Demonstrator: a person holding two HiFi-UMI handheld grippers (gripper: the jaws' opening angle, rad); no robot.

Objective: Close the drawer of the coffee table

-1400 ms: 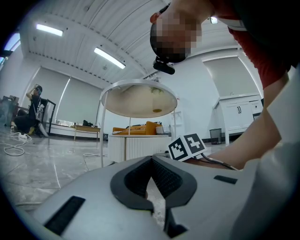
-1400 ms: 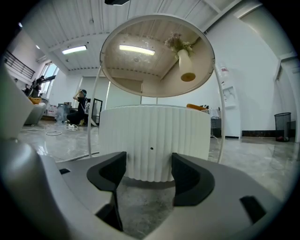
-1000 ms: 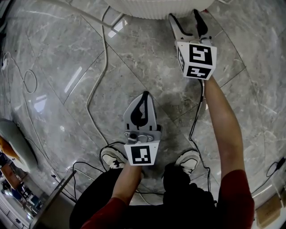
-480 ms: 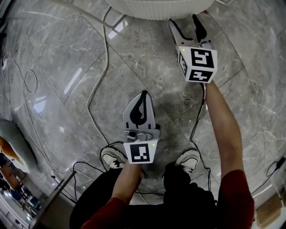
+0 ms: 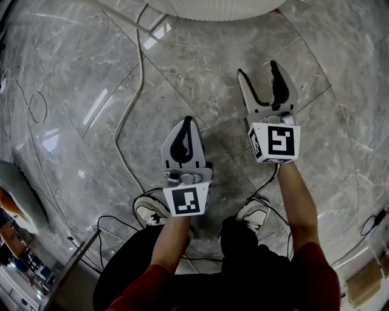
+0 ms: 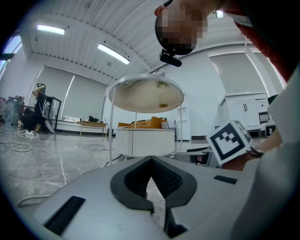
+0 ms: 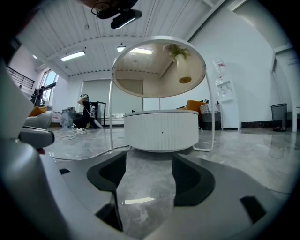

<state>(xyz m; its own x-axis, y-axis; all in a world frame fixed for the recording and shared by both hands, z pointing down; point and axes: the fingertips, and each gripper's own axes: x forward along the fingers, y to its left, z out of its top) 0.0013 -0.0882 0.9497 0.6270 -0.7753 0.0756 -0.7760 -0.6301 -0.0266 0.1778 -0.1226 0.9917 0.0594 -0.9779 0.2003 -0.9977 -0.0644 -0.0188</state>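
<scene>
The round white coffee table (image 5: 213, 9) shows only as a ribbed edge at the top of the head view. In the right gripper view its ribbed drum (image 7: 161, 131) stands straight ahead across bare floor, and the front looks flush, with a small dark dot in the middle. My right gripper (image 5: 259, 70) hovers over the floor short of the table, jaws open and empty (image 7: 149, 164). My left gripper (image 5: 185, 121) is held lower and nearer my body, jaws shut on nothing (image 6: 151, 161). From the left gripper view the table (image 6: 145, 141) sits a little further off.
A white cable (image 5: 130, 103) runs over the grey marble floor from the table's left side. Black cables lie around my shoes (image 5: 152, 212). A person (image 7: 86, 112) crouches far behind the table. A grey object (image 5: 21, 191) lies at the left edge.
My right gripper has drawn back from the table's edge toward my body, still open. The left gripper has shifted slightly left and stays shut.
</scene>
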